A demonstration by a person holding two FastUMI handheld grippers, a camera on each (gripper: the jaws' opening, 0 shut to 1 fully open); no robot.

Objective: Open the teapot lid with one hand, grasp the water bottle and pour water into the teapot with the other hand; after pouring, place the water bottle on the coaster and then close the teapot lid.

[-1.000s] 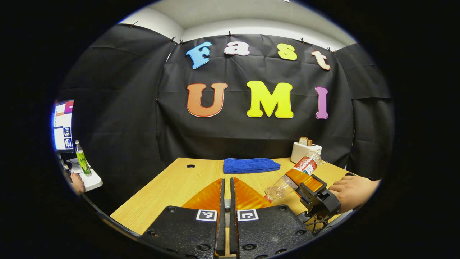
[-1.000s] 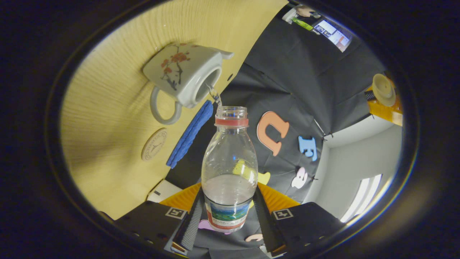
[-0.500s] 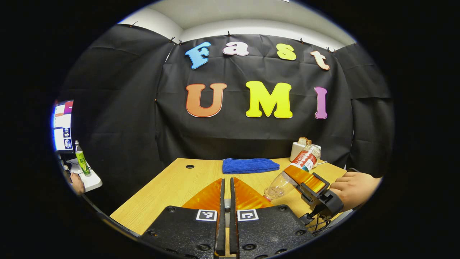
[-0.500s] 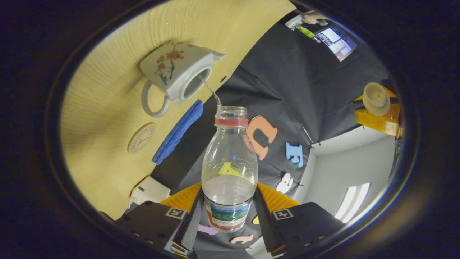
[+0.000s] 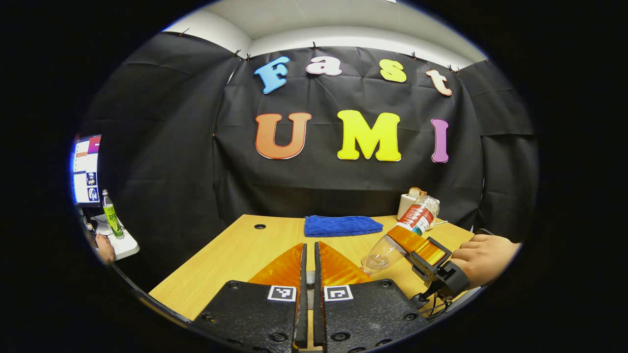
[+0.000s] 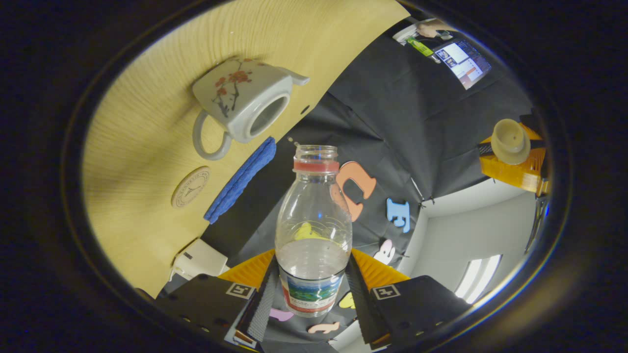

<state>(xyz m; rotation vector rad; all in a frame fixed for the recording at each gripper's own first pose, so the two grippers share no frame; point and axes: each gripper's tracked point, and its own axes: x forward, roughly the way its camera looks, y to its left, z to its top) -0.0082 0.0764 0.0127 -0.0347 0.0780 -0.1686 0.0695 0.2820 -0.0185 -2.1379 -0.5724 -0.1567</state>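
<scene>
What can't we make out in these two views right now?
- Water level inside the teapot: right gripper view, opening dark.
- What the left gripper pinches: left gripper view, fingers hide it.
- Coaster print: right gripper view, too small.
- Monitor: left gripper view, cut by edge.

One teapot (image 6: 245, 100), one bottle (image 6: 313, 230), one coaster (image 6: 190, 186)
</scene>
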